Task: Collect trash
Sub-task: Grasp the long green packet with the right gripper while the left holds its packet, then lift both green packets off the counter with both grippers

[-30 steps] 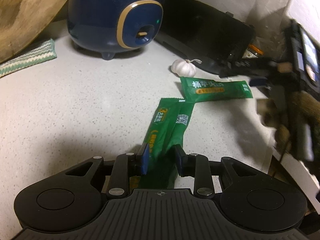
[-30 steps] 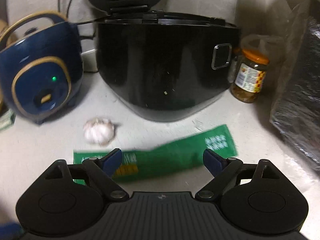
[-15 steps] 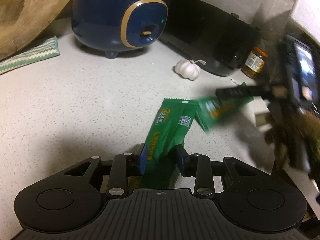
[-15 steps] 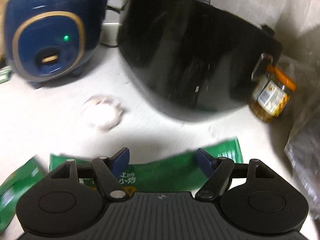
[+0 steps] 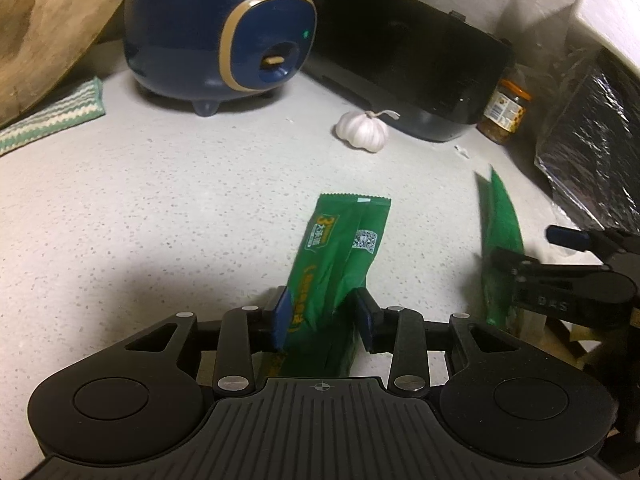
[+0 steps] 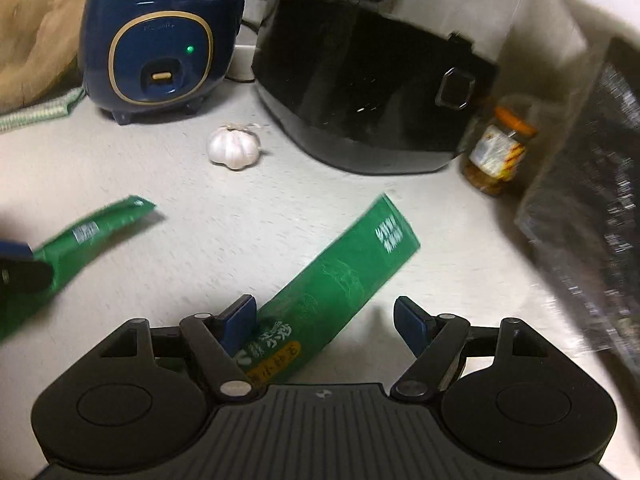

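Two green snack wrappers are in play on the speckled counter. My left gripper [image 5: 323,316] is shut on the first green wrapper [image 5: 340,248], which sticks forward from between its blue pads; that wrapper also shows at the left of the right wrist view [image 6: 80,240]. My right gripper [image 6: 326,320] has its jaws wide apart. The second green wrapper [image 6: 340,284] lies slanted between them, against the left pad only. In the left wrist view this second wrapper [image 5: 500,240] stands on edge at the right gripper [image 5: 560,268].
A garlic bulb [image 5: 362,130] lies on the counter. Behind it stand a blue rice cooker [image 5: 224,28] and a black cooker [image 6: 368,92]. A jar [image 6: 496,156] and a foil-lined bag [image 6: 592,224] are at the right. A striped cloth [image 5: 48,120] lies at the left.
The right gripper swept the second wrapper from near the garlic down to the right, turning it on edge. My left gripper kept hold of the first wrapper and pulled back slightly.
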The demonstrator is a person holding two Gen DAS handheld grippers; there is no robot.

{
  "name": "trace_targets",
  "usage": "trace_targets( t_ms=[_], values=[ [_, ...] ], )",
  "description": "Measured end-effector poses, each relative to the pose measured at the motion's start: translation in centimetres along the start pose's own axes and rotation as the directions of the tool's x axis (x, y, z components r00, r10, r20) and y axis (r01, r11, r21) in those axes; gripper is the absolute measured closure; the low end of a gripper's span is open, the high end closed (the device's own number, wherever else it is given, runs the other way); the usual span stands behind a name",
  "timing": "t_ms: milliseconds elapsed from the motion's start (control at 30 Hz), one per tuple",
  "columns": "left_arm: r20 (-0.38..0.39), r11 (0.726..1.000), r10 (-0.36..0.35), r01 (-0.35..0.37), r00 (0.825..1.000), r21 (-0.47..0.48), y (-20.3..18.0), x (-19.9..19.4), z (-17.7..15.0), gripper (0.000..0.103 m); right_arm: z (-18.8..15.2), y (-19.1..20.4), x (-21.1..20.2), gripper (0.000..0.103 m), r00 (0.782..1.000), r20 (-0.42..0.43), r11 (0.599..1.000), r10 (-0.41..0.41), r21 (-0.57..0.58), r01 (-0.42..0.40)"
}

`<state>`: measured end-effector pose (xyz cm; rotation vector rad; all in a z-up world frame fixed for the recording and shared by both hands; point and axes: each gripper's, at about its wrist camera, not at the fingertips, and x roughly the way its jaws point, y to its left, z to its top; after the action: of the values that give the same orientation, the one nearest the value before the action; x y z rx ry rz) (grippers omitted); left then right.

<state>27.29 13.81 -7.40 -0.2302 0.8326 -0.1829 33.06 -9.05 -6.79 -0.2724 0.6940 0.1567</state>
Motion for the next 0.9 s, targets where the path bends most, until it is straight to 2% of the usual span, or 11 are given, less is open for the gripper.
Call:
trace_targets(
  t_ms=[133, 200, 300, 367, 400, 433, 533, 733, 900],
  values=[
    [-0.003, 1.0, -0.019, 0.019, 1.0, -0.014, 0.2, -0.2, -0.2, 0.064, -0.5, -2.6, -1.3, 0.018, 0.999, 0.023, 0.977, 0.046, 0.206, -0.049],
    [-0.006, 1.0, -0.023, 0.023, 1.0, -0.011, 0.1, -0.3, -0.3, 0.064, -0.7, -4.0, -0.6, 0.017, 0.995, 0.007, 0.94, 0.096, 0.329, -0.092],
    [-0.013, 1.0, -0.027, 0.027, 1.0, -0.003, -0.1, -0.5, -0.4, 0.064, -1.5, -5.6, 0.8, 0.017, 0.985, -0.033, 0.861, 0.169, 0.492, -0.132],
    [-0.019, 0.999, -0.034, 0.034, 0.999, 0.003, -0.2, -0.7, -0.4, 0.064, -2.2, -6.2, 0.5, 0.017, 0.978, 0.003, 0.821, 0.206, 0.544, -0.175],
    [-0.022, 0.999, -0.034, 0.034, 0.999, 0.007, -0.2, -0.7, -0.5, 0.064, -2.2, -6.2, 0.5, 0.017, 0.978, 0.003, 0.821, 0.206, 0.544, -0.175],
    [-0.024, 0.999, -0.034, 0.034, 0.999, 0.013, -0.3, -0.8, -0.5, 0.064, -2.7, -6.3, 0.2, 0.017, 0.974, 0.022, 0.803, 0.223, 0.563, -0.197],
    [-0.026, 0.999, -0.031, 0.032, 0.999, 0.028, -0.4, -0.8, -0.7, 0.064, -2.7, -6.0, 0.2, 0.015, 0.974, 0.024, 0.807, 0.226, 0.556, -0.2],
    [-0.028, 0.999, -0.025, 0.026, 0.999, 0.038, -0.5, -0.8, -0.6, 0.064, -1.9, -4.9, 0.9, 0.001, 0.972, -0.009, 0.829, 0.234, 0.525, -0.194],
    [-0.028, 0.999, -0.022, 0.024, 0.999, 0.042, -0.5, -0.7, -0.6, 0.062, -1.4, -4.1, 1.4, 0.0, 0.976, -0.041, 0.854, 0.214, 0.492, -0.167]
  ],
)
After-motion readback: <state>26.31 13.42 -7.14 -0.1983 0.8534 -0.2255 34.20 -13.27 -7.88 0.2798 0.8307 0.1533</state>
